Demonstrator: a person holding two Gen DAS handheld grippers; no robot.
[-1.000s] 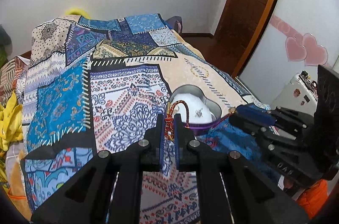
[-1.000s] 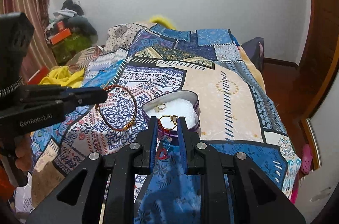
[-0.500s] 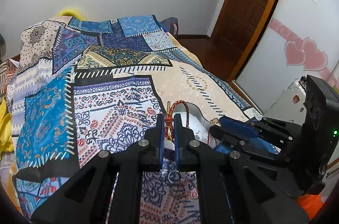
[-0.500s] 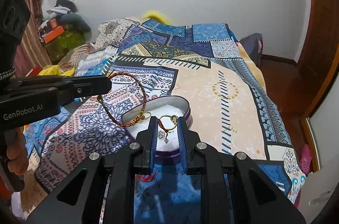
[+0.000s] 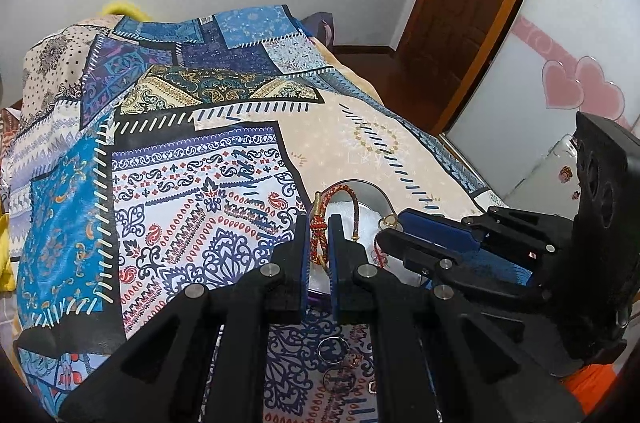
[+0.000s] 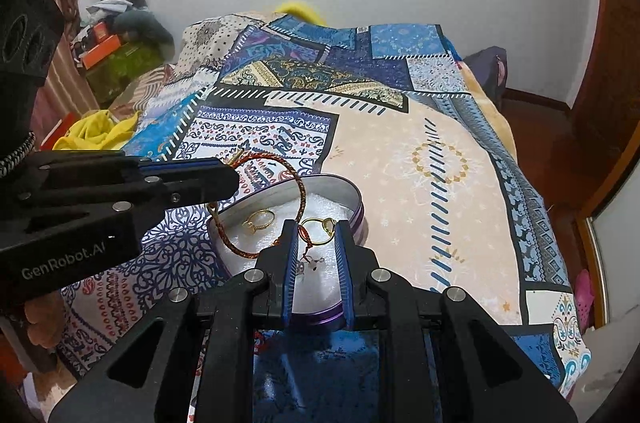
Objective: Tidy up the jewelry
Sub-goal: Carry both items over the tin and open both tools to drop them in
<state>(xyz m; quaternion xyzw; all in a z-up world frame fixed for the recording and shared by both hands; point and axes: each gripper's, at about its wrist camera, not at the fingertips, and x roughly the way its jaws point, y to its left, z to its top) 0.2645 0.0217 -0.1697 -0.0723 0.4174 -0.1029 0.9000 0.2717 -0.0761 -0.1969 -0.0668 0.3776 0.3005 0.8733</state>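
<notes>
The red braided bracelet (image 6: 262,211) now hangs right over the heart-shaped tin (image 6: 352,195), with its low end dipping down onto the white padding inside. Half a second ago it hung more to the left, over the tin's edge. It is a thin red and gold cord bent into a big loop, with a gold clasp at one end. The left gripper (image 5: 318,243) pinches it by a knotted bit, fingers pressed tight on the cord.

The right gripper (image 6: 316,247) has come closer over the tin and its fingers have spread apart a little. A gold ring piece with a red string (image 6: 318,231) sits between them; the red string touches the left finger, but I cannot tell if it is held at all.

A gold ring (image 6: 259,218) lies on the white padding in the tin. The tin has silver walls and a purple bottom edge. It sits on a bed with a patchwork blanket (image 6: 440,159) in blue, cream and red. Two small rings (image 5: 330,347) lie on the blanket near the left gripper.
</notes>
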